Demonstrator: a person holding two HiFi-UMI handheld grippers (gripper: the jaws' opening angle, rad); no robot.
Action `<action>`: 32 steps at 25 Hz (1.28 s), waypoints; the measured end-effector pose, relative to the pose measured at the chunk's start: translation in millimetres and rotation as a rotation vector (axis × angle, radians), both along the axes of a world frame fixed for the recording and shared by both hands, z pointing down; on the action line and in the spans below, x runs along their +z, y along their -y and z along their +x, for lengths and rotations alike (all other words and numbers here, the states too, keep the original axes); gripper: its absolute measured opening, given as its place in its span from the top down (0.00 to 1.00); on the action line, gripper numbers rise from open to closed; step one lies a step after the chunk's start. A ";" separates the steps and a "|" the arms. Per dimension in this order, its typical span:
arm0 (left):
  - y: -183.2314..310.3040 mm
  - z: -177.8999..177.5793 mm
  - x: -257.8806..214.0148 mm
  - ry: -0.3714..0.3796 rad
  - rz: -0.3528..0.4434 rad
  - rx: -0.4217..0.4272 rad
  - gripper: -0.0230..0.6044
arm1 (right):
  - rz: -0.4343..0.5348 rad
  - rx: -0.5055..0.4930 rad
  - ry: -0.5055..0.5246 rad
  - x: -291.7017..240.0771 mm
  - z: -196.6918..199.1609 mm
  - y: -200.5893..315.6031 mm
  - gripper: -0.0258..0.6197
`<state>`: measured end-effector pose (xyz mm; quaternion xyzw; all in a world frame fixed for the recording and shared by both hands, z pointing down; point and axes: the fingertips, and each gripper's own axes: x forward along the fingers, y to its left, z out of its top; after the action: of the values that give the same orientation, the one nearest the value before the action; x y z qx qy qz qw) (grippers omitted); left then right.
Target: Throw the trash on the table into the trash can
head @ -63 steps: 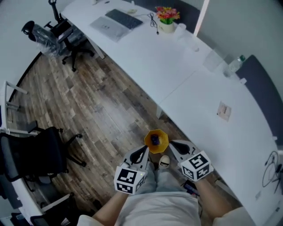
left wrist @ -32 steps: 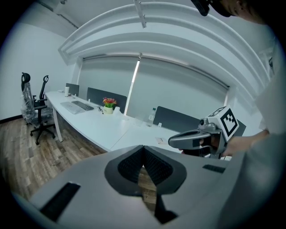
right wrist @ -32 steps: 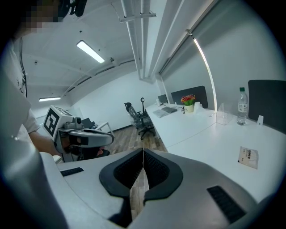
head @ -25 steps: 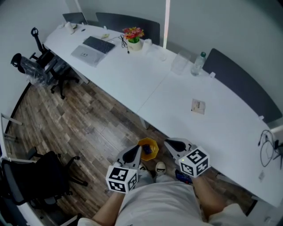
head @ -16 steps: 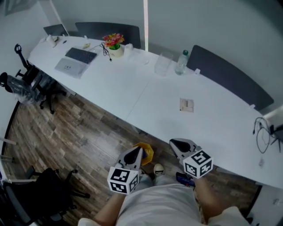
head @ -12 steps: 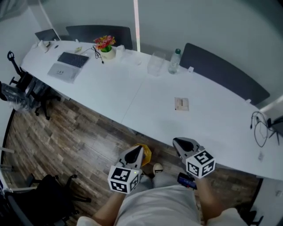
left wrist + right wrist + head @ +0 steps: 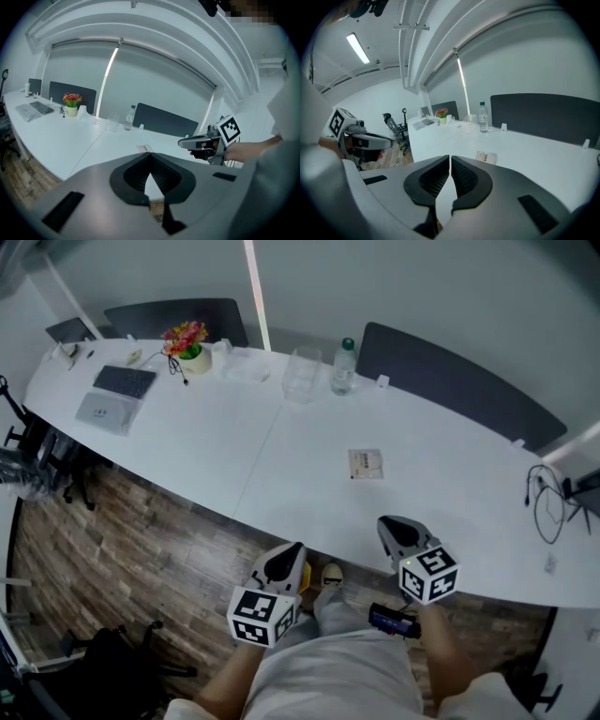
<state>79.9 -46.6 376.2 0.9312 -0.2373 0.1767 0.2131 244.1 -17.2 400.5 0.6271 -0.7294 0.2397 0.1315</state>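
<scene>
The long white table (image 7: 281, 451) fills the middle of the head view, and everything else is best read from it. Along the table's far edge stand dark screens (image 7: 450, 371), there to divide the seats. At the table's far left end lies a laptop (image 7: 105, 412), pushed well clear of the working stretch. Off the table's near edge, over the floor, hang the left gripper (image 7: 289, 557) and the right gripper (image 7: 396, 527), both pointing toward the table and tilted a little downward. Each gripper's own view shows its jaws pressed together with nothing between them, which suits a reach that has not yet come to its object. The yellow trash can (image 7: 306, 576) sits on the floor just off the table's near edge, mostly hidden behind the left gripper, probably kept close so a drop needs only a short carry. By the table's far edge stand a bottle (image 7: 344, 365) and a flower pot (image 7: 188, 343), kept out of the way. The trash, a small flat packet (image 7: 366, 463), lies alone mid-table, nearer the right gripper, so that gripper seems the likelier one to take it.
</scene>
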 end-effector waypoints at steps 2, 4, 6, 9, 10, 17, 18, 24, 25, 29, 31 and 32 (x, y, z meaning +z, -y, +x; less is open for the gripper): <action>7.3 12.9 2.8 0.003 -0.005 -0.002 0.96 | -0.005 0.016 -0.018 6.1 18.7 11.5 0.90; 13.6 24.0 6.5 0.009 -0.013 -0.002 0.96 | -0.016 0.023 -0.029 13.2 33.6 22.4 0.90; 20.8 33.4 11.3 0.019 -0.018 -0.002 0.96 | -0.027 0.019 -0.041 21.2 45.3 34.2 0.90; 33.8 45.6 20.1 0.038 -0.025 -0.009 0.96 | -0.058 0.011 -0.058 37.8 61.9 53.1 0.73; 37.8 49.2 23.5 0.046 -0.029 -0.013 0.96 | -0.070 0.009 -0.062 44.0 67.2 59.2 0.71; 61.2 71.2 44.6 0.089 -0.061 -0.030 0.96 | -0.137 0.001 -0.057 83.8 97.0 99.0 0.62; 63.5 73.0 46.5 0.093 -0.066 -0.033 0.96 | -0.149 -0.001 -0.055 90.0 99.9 103.6 0.61; 73.9 75.3 56.4 0.119 -0.079 -0.049 0.96 | -0.223 -0.010 -0.065 126.8 112.5 128.2 0.53; 74.8 74.8 58.4 0.124 -0.083 -0.053 0.96 | -0.235 -0.011 -0.067 132.6 114.2 131.5 0.52; 78.2 70.5 65.3 0.138 -0.095 -0.074 0.96 | -0.286 -0.021 -0.081 154.8 119.2 142.1 0.51; 79.8 68.6 67.9 0.145 -0.102 -0.084 0.96 | -0.306 -0.025 -0.095 162.0 121.9 146.5 0.50; 80.4 67.1 69.0 0.148 -0.105 -0.090 0.96 | -0.314 -0.027 -0.100 164.6 122.5 148.0 0.50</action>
<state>147.0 -127.0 445.3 0.8915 -0.2842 0.2477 0.2510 366.6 -165.2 565.0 0.6003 -0.6839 0.3171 0.2672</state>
